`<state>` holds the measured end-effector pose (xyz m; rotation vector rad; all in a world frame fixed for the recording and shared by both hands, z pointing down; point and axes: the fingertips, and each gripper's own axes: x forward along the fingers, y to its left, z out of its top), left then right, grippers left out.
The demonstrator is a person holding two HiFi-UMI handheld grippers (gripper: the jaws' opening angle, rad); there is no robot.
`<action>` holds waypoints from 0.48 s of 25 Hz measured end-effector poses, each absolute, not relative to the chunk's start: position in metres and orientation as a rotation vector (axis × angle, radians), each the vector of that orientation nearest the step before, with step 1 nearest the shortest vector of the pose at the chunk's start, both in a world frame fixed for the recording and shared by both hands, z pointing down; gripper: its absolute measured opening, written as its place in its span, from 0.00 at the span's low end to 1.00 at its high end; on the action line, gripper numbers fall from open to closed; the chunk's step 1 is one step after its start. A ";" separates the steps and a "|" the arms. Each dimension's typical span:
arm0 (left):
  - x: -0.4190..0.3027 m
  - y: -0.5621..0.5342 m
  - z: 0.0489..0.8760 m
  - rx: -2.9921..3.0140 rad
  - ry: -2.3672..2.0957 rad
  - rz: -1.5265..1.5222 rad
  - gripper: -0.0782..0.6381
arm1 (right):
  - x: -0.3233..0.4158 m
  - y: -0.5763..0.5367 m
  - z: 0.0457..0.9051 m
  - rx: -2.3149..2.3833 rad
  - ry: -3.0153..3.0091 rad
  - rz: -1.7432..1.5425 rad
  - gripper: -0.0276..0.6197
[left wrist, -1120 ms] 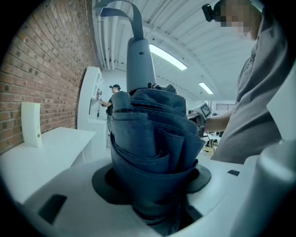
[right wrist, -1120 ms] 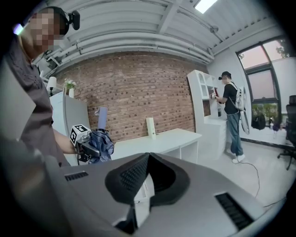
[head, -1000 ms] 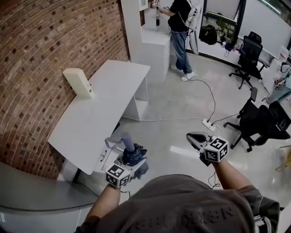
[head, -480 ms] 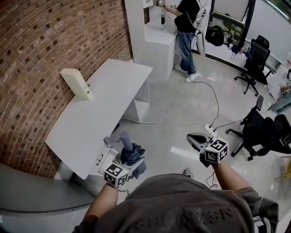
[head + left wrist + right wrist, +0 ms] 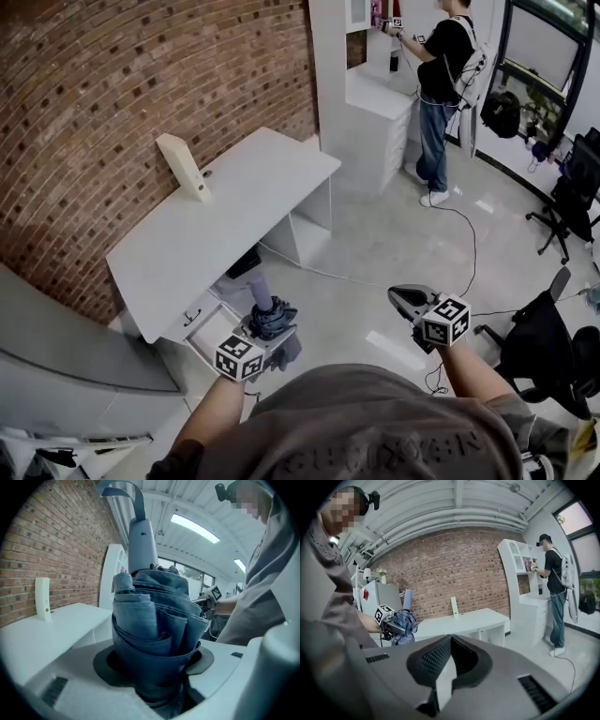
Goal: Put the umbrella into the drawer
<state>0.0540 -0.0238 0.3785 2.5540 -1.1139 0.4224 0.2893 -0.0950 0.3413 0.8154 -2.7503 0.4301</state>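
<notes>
Left hand-held gripper [image 5: 265, 336] pinches the folded blue umbrella [image 5: 271, 317] around its bundled canopy. Handle end stands up above the jaws, strap loop at the top. Umbrella is held in the air, not yet in the drawer [image 5: 199, 326]. Pulled-out drawer sits just ahead and left of this gripper, under the counter [image 5: 225, 211] edge.

Right hand-held gripper [image 5: 405, 298]: jaw tips pressed together, nothing between them. It is well apart to the right of the left one, over the floor.

White upright box [image 5: 184, 167] stands on the counter, far ahead of the left gripper.
</notes>
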 end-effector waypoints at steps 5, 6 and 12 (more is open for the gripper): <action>0.073 -0.034 0.381 2.516 -1.131 0.441 0.46 | 0.302 -0.117 0.347 0.779 -2.766 0.429 0.03; 0.072 -0.035 0.381 2.523 -1.121 0.452 0.46 | 0.297 -0.120 0.346 0.781 -2.774 0.427 0.03; 0.050 -0.048 0.387 2.590 -0.998 0.487 0.46 | 0.247 -0.136 0.336 0.855 -2.816 0.396 0.03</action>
